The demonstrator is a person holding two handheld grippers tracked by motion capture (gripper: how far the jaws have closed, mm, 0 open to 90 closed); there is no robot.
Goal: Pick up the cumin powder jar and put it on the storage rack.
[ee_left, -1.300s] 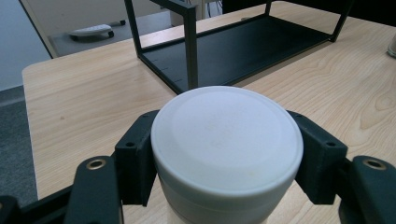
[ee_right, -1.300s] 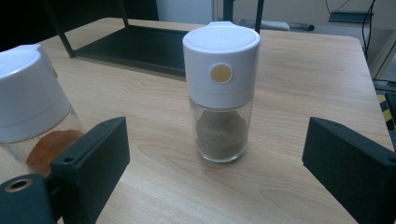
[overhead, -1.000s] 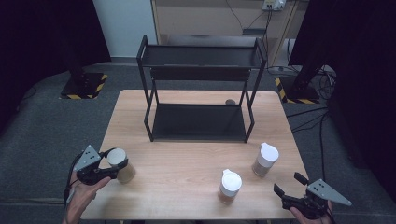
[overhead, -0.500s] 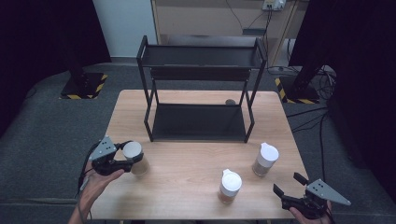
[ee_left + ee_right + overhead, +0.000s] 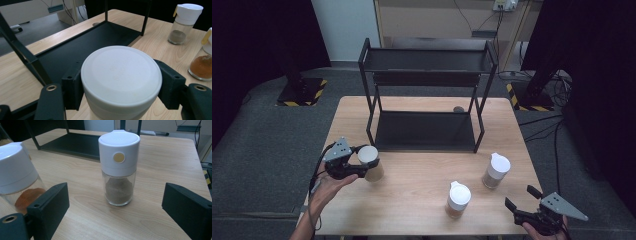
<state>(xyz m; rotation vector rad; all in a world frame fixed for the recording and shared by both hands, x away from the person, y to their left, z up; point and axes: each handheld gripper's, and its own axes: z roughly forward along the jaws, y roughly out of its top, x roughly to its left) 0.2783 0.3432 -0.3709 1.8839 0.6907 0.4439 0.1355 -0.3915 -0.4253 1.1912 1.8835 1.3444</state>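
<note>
My left gripper (image 5: 366,168) is shut on a jar with a white lid (image 5: 370,161), holding it above the table's left side, just in front of the black two-tier rack (image 5: 427,131). In the left gripper view the black jaws press both sides of the jar's white lid (image 5: 121,80), with the rack's lower shelf (image 5: 82,47) right behind it. My right gripper (image 5: 521,196) is open at the front right corner. Between its spread jaws in the right gripper view, farther off, stands a grey-spice jar (image 5: 118,167), not touched.
On the wooden table (image 5: 412,210), the grey-spice jar (image 5: 496,170) stands at the right and an orange-spice jar (image 5: 458,199) nearer the front edge. Both rack shelves are bare. Dark floor and cables surround the table.
My left gripper has carried the white-lidded jar to the right and farther from the front edge, toward the rack, rising slightly. The right gripper has stayed still.
</note>
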